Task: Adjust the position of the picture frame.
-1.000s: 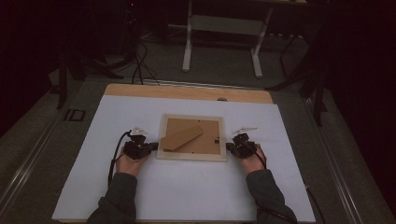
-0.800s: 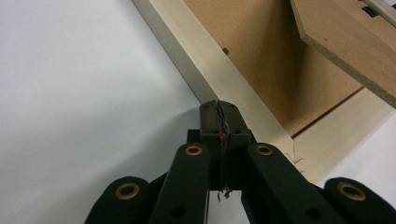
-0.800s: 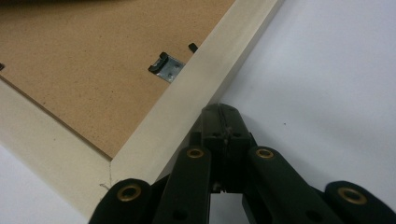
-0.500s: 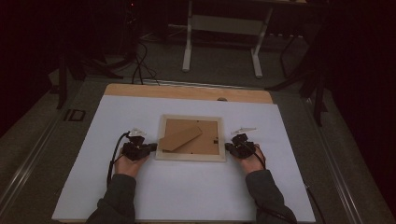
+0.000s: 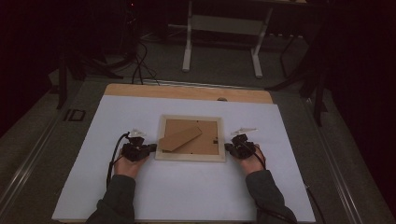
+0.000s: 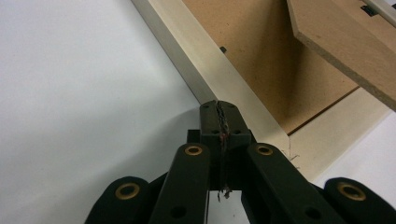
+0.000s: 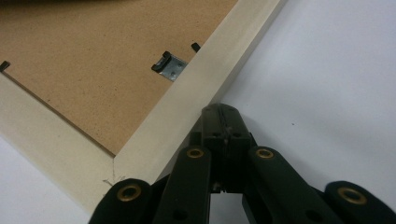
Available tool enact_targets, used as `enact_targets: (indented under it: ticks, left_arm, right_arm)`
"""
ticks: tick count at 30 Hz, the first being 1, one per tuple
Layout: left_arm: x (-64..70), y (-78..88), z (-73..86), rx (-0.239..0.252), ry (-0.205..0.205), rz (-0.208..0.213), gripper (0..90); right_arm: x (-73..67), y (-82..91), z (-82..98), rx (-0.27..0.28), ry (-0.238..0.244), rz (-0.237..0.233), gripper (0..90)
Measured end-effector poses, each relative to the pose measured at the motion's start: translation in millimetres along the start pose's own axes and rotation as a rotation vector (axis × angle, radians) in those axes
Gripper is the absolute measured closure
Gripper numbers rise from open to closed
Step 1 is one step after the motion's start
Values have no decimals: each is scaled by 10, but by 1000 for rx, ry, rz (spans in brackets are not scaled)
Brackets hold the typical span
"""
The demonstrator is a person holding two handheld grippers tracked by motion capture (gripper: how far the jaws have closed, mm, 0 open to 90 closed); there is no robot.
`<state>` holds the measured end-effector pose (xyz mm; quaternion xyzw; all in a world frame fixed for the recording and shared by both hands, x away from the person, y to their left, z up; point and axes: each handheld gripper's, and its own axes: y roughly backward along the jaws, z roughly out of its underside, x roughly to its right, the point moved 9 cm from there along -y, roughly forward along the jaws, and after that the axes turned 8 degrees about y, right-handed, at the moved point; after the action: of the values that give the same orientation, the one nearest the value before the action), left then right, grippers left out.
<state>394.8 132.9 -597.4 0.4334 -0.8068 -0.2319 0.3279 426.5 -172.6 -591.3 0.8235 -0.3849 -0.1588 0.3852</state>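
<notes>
Picture frame flat mid-desk, blocking the way between both hand-held grippers, its easel stand raised, white desk open all around

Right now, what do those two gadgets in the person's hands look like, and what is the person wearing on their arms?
Each claw, left and right, is black, with two flat black jaws on jointed bars fastened by brass-coloured rivets. A pale three-cornered plate sits on top of each, and a black cable trails back from it. The person wears dark grey-green long sleeves.

Dark grey sleeves were worn; black jaw links with brass rivets were seen on the left gripper and right gripper.
</notes>
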Motion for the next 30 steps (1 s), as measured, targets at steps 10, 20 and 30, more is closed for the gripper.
enact_targets:
  ticks: [10,20,30]
  left_arm:
    - [13,15,13,0,-1,-3,900]
    - [0,9,50,-17,-8,-2,900]
    - [11,19,61,-13,-8,-5,900]
  right_arm:
    - [-6,13,-9,14,-3,-7,900]
    - [1,13,-51,-11,3,2,899]
    - [11,-18,-3,-9,-17,2,900]
